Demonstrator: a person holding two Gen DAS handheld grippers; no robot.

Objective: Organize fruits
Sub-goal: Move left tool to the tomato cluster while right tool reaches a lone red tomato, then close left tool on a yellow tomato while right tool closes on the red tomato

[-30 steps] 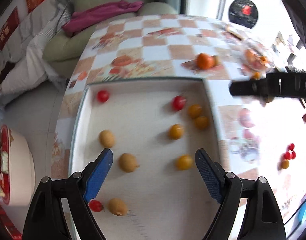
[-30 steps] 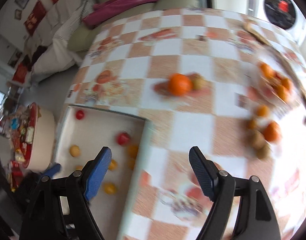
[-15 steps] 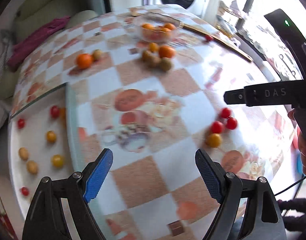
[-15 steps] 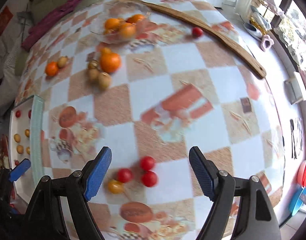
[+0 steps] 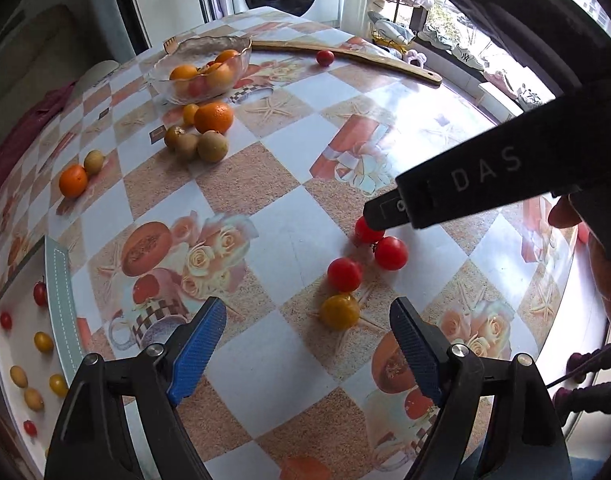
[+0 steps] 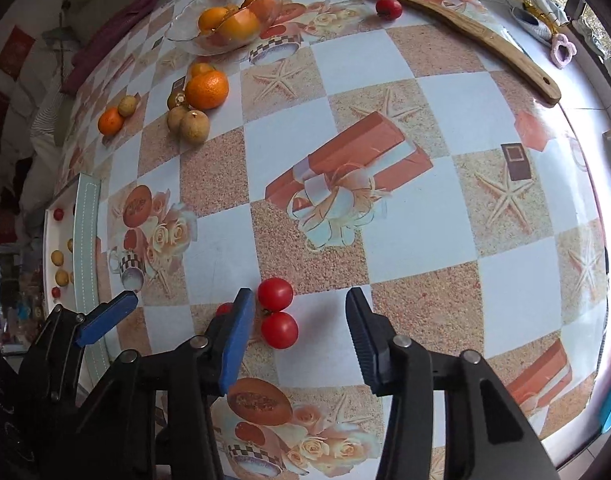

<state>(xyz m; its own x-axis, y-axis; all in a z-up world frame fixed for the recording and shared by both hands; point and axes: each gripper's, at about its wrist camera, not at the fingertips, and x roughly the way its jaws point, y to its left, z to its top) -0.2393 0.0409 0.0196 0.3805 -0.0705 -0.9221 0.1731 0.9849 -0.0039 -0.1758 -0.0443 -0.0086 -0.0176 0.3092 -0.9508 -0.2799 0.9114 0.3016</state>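
Red cherry tomatoes (image 6: 279, 330) lie in a small cluster on the checked, flower-printed worktop (image 6: 457, 108), and the right tool (image 6: 295, 332) points steeply down over them, its blue-padded jaws closing with the nearest tomato between them but the pads not yet pressing on it; a second red tomato (image 6: 275, 294) sits just beyond, touching the first. From the left wrist view the same cluster shows with a yellow cherry tomato (image 5: 339, 312) at its near end, just ahead of the left tool (image 5: 307, 340), whose jaws stand wide with nothing between them. Farther off on the worktop, a glass bowl (image 5: 201, 66) holds oranges, a loose orange (image 5: 214, 117) sits just beside some brown round fruits (image 5: 212, 146), and another orange (image 5: 73, 181) touches a small brown fruit near the left edge. A single red tomato (image 5: 325, 57) lies against a long wooden stick (image 5: 345, 56). At the far left, a white tray (image 5: 9, 412) carries small red and yellow fruits spaced apart.
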